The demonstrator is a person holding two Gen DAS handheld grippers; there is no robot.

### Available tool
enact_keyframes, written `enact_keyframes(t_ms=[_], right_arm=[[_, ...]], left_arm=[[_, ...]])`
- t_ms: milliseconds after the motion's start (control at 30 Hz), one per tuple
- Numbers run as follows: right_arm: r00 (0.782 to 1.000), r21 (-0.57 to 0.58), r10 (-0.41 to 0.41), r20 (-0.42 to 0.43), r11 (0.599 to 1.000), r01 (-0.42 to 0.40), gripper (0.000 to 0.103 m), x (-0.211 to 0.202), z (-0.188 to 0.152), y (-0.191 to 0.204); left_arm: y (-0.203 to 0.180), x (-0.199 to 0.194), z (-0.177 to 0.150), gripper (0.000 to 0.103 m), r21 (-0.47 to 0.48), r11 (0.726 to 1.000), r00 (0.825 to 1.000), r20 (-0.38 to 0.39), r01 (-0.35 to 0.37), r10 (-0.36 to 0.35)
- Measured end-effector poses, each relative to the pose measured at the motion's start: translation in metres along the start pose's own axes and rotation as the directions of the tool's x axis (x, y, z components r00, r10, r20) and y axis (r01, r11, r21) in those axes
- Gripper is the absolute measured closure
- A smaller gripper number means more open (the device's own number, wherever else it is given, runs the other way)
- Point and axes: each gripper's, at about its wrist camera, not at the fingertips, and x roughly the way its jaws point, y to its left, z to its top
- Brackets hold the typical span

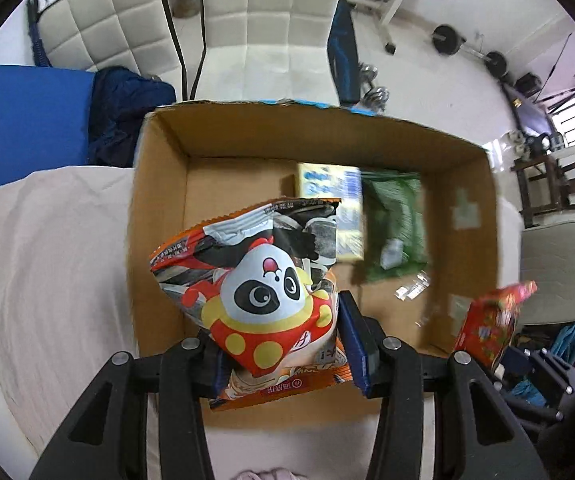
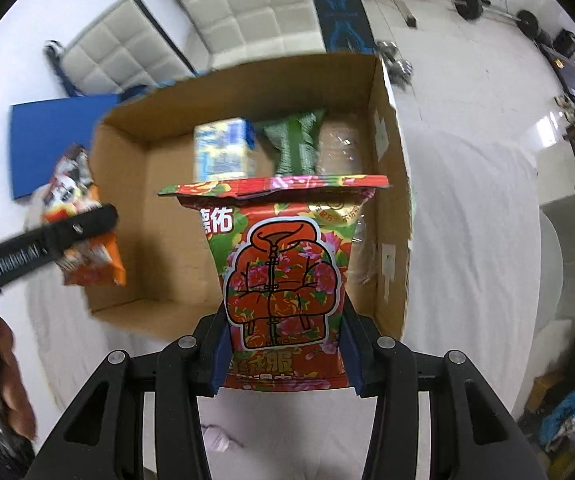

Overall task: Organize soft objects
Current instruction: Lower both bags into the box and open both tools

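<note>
Clamped between the fingers of the left gripper (image 1: 283, 344): a puffy orange panda snack bag (image 1: 263, 284), raised above the near-left part of an open cardboard box (image 1: 159, 208) resting on a white cloth-covered surface (image 1: 47, 264). Gripped in the right gripper (image 2: 285, 344): a red floral packet (image 2: 287, 268) printed with a quilted jacket, upright over the box's near-right corner. Already on the box floor, against the far wall: a yellow-blue pack (image 1: 329, 208), a green pouch (image 1: 395, 220) just beside it, a clear wrapper (image 2: 339, 148).
</note>
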Motion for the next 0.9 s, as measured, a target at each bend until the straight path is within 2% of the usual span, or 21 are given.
enact_keyframes(t_ms=[133, 367, 467, 600, 667, 700, 733, 900], right_arm=[[0.997, -0.009, -0.059, -0.049, 0.998, 0.059, 0.055, 0.036, 0.01, -0.001], [0.99, -0.021, -0.09, -0.105, 0.996, 0.089, 0.055, 0.075, 0.022, -0.001], [0.985, -0.031, -0.101, -0.138, 0.995, 0.098, 0.055, 0.088, 0.024, 0.002], [0.974, -0.033, -0.079, -0.21, 0.997, 0.074, 0.053, 0.102, 0.024, 0.002], [0.975, -0.034, -0.087, -0.206, 0.996, 0.082, 0.046, 0.1, 0.023, 0.003], [0.978, -0.036, -0.088, -0.188, 0.996, 0.083, 0.034, 0.095, 0.022, 0.003], [0.981, -0.036, -0.082, -0.174, 0.996, 0.077, 0.028, 0.091, 0.022, 0.004], [0.987, -0.026, -0.064, -0.15, 0.998, 0.06, 0.027, 0.075, 0.02, 0.004]], left_arm=[[-0.001, 0.031, 0.023, 0.06, 0.029, 0.999, 0.998, -0.035, -0.045, 0.046], [0.005, 0.069, 0.053, 0.059, 0.047, 0.994, 0.992, -0.072, -0.096, 0.099], [0.01, 0.077, 0.065, 0.059, 0.034, 0.994, 0.991, -0.09, -0.1, 0.102], [0.018, 0.076, 0.071, 0.058, -0.012, 0.997, 0.992, -0.101, -0.071, 0.07], [0.019, 0.071, 0.072, 0.052, -0.016, 0.997, 0.993, -0.091, -0.071, 0.07], [0.018, 0.067, 0.071, 0.051, -0.015, 0.997, 0.994, -0.079, -0.074, 0.072], [0.018, 0.062, 0.07, 0.051, -0.012, 0.997, 0.995, -0.07, -0.074, 0.073], [0.018, 0.046, 0.059, 0.051, -0.005, 0.997, 0.996, -0.041, -0.074, 0.073]])
